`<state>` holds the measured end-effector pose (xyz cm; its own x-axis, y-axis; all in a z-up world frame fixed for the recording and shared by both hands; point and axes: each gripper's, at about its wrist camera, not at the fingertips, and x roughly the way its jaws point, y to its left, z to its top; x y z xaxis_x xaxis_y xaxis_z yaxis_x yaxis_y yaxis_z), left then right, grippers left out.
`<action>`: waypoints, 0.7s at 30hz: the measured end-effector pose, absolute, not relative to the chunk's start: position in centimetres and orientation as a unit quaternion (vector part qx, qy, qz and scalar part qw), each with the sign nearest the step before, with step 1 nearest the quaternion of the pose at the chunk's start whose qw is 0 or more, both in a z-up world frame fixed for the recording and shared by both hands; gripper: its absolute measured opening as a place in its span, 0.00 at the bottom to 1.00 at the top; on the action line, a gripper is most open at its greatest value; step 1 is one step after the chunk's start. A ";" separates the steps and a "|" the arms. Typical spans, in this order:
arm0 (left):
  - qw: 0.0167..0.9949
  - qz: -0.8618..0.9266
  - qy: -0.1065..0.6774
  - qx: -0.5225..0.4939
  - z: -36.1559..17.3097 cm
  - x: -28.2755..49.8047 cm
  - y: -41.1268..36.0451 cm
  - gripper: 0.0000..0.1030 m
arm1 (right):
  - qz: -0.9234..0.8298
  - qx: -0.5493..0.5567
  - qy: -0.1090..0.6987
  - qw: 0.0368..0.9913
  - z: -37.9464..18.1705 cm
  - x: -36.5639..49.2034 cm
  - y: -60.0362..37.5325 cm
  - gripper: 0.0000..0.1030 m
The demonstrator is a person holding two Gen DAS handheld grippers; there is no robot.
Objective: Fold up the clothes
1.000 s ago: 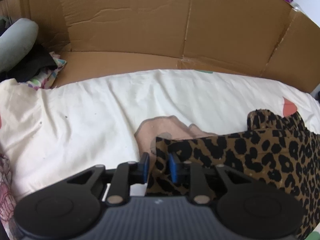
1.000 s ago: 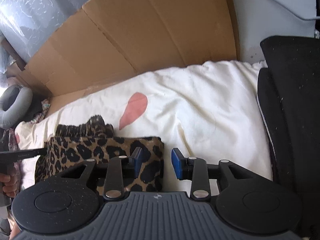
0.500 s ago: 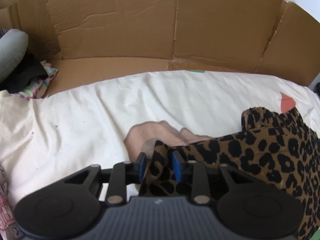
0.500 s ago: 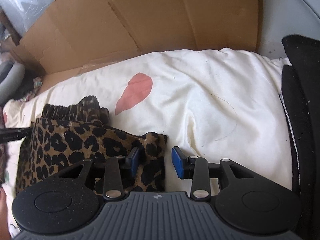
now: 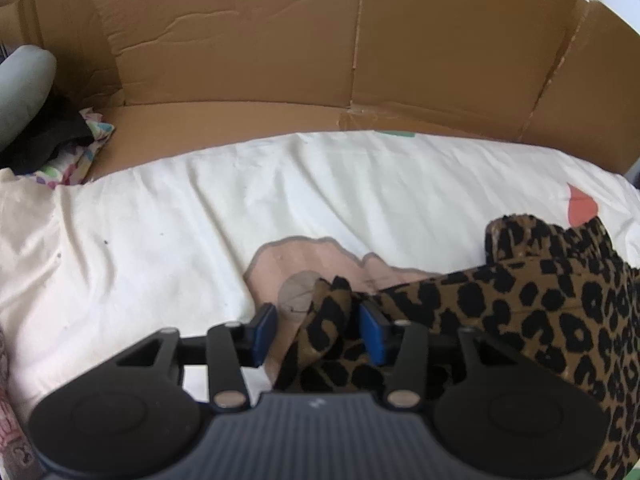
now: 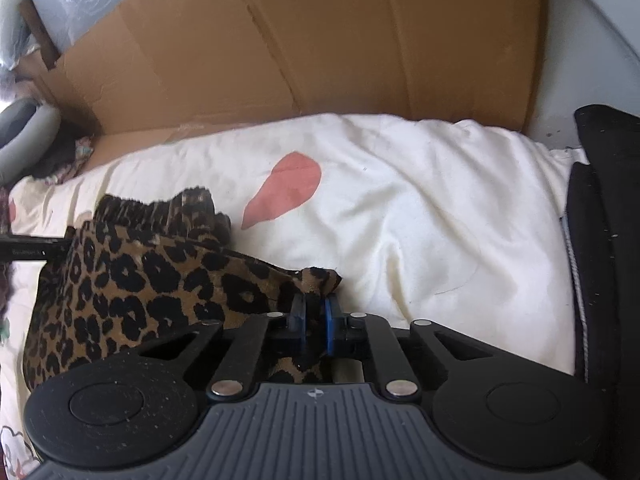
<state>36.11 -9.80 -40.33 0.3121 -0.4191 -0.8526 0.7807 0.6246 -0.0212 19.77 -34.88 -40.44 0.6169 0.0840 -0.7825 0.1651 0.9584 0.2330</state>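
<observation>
**Leopard cloth stretched between two tongs**

The leopard-print garment (image 6: pixel 132 288) lies lengthwise between both tongs. The right tongs (image 6: pixel 314 320) have just closed, pinching its near-right corner. The left tongs (image 5: pixel 318 332) have been opening; the other corner sits loosely between them.

My right gripper (image 6: pixel 315 312) has just clamped on the leopard-print garment's (image 6: pixel 132 284) corner, right of the cardboard (image 6: pixel 312 40) backed white bedding (image 6: pixel 420 208).
</observation>
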 end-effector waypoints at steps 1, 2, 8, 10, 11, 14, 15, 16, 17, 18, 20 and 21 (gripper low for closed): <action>0.783 -0.386 0.444 0.202 -40.3 36.0 -9.8 0.35 | -0.025 0.142 0.433 0.890 -40.2 19.5 -34.9 0.06; 0.781 -0.392 0.440 0.205 -40.3 35.9 -9.8 0.32 | -0.027 0.143 0.429 0.891 -40.0 19.3 -35.1 0.05; 0.790 -0.389 0.429 0.201 -39.3 35.1 -9.5 0.09 | -0.037 0.153 0.403 0.902 -38.3 18.3 -35.5 0.04; 0.798 -0.384 0.422 0.195 -38.5 35.1 -8.8 0.08 | -0.036 0.156 0.394 0.905 -37.6 17.9 -35.6 0.04; 0.802 -0.382 0.418 0.190 -37.9 35.1 -8.4 0.08 | -0.036 0.158 0.390 0.907 -37.3 17.7 -35.7 0.04; 0.810 -0.380 0.413 0.171 -36.0 35.3 -7.3 0.08 | -0.035 0.162 0.376 0.912 -36.3 17.2 -35.6 0.04; 0.811 -0.380 0.412 0.165 -35.3 35.4 -7.1 0.08 | -0.034 0.164 0.373 0.913 -36.1 17.0 -35.5 0.04; 0.813 -0.380 0.410 0.161 -34.7 35.5 -6.9 0.08 | -0.034 0.167 0.369 0.914 -35.8 16.9 -35.5 0.04; 0.815 -0.379 0.407 0.160 -34.1 35.4 -6.9 0.08 | -0.033 0.168 0.366 0.915 -35.6 16.7 -35.4 0.04; 0.818 -0.378 0.403 0.160 -33.6 35.3 -6.8 0.08 | -0.032 0.169 0.363 0.916 -35.4 16.6 -35.4 0.04; 0.824 -0.373 0.394 0.161 -32.7 35.1 -6.7 0.08 | -0.030 0.167 0.357 0.919 -34.8 16.5 -35.2 0.04; 0.826 -0.371 0.392 0.161 -32.4 35.0 -6.7 0.08 | -0.029 0.165 0.354 0.920 -34.6 16.4 -35.1 0.04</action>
<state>34.99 -6.71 -32.44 0.4165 -0.4866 -0.7680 0.7396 0.6726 -0.0251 16.43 -35.15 -34.56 0.7475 0.0643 -0.6611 0.1698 0.9437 0.2838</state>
